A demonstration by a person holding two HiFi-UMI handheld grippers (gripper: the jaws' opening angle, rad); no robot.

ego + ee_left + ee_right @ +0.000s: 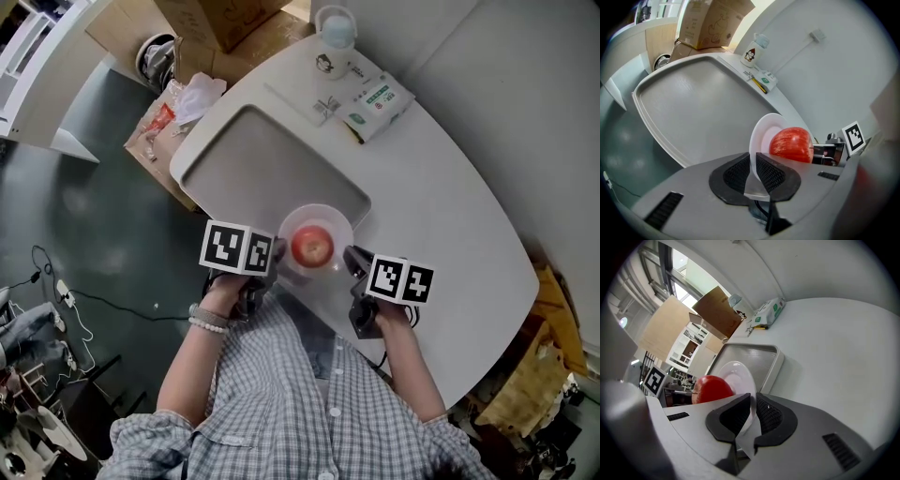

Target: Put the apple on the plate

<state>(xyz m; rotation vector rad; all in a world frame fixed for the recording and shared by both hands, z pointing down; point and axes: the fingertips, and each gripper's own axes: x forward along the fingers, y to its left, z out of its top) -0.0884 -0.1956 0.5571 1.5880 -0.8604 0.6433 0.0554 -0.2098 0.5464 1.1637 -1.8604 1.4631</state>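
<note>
Apple (312, 246): it sat in the middle of the plate (323, 212).
Left gripper (753, 169): your jaws pinched the plate's left rim.
Right gripper (751, 412): your jaws pinched the opposite rim.
Room: the plate overlapped the tray's (246, 159) near corner; bare table (450, 206) lay to the right.

I see a white rounded table (469, 216) with a wide grey tray (253, 159) lying flat on its left half, rim raised all round. At the far edge stands a pale bottle (335, 33) with a cartoon figure printed on it. Just right of it and a little nearer lies a green-and-white packet (378, 105), and a yellow pencil (759, 84) lies beside that packet, near the tray's far corner. Beyond the table on the far left I make out a cardboard box (220, 19). Crumpled plastic wrapping (197, 94) sits on a low wooden surface left of the table. A thin cable (103, 300) trails across the dark floor on the left.
</note>
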